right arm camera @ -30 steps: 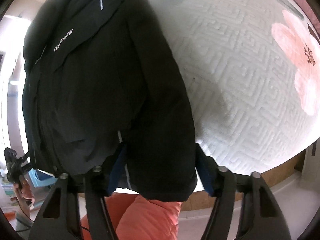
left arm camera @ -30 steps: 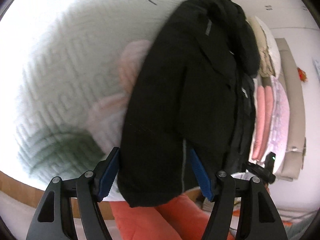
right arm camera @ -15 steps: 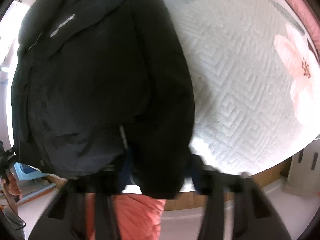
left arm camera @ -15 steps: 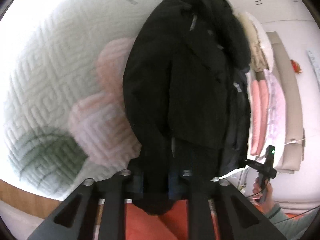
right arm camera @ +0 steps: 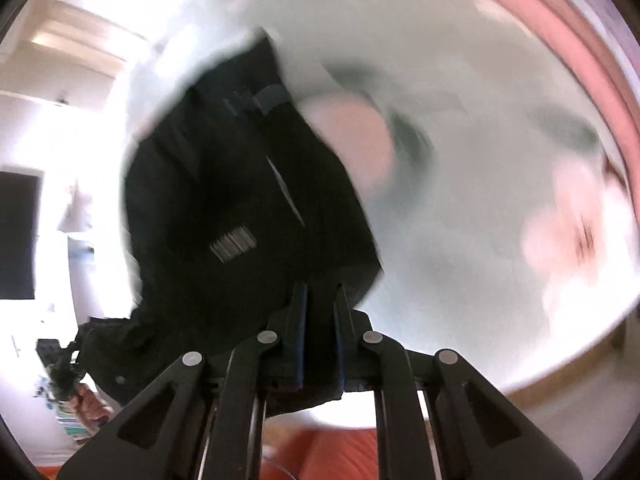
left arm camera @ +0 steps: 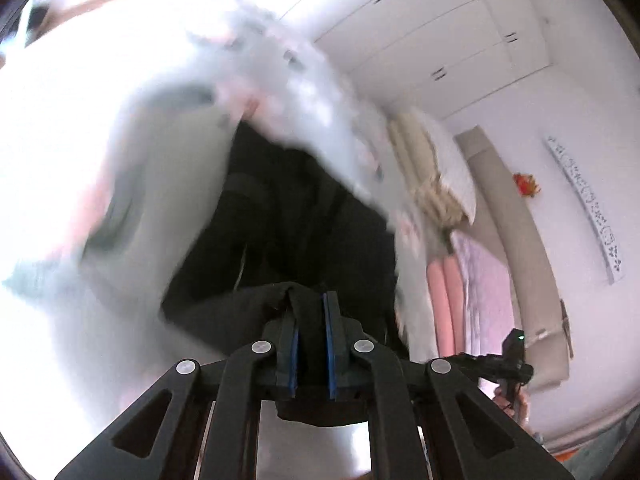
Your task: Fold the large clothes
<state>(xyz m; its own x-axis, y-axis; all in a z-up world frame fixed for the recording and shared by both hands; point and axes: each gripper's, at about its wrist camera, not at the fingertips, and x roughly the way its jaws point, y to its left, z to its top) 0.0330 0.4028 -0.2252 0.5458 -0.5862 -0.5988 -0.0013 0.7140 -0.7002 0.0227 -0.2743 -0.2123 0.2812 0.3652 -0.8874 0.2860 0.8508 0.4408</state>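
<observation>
Two grips hold one black jacket point(left arm camera: 280, 240). At the bottom centre of the left wrist view, we see our left hand-held gripper point(left arm camera: 311, 322) pinched tight on a fold of its hem, blue pads nearly meeting. Our right hand-held gripper point(right arm camera: 320, 320), bottom centre of its own view, clamps another edge of the dark cloth the same way. From both grips the jacket runs up toward the middle of each frame, over the blurred pale floral bedspread point(right arm camera: 480, 220). White wardrobe doors point(left arm camera: 440, 40) fill the left view's upper right.
</observation>
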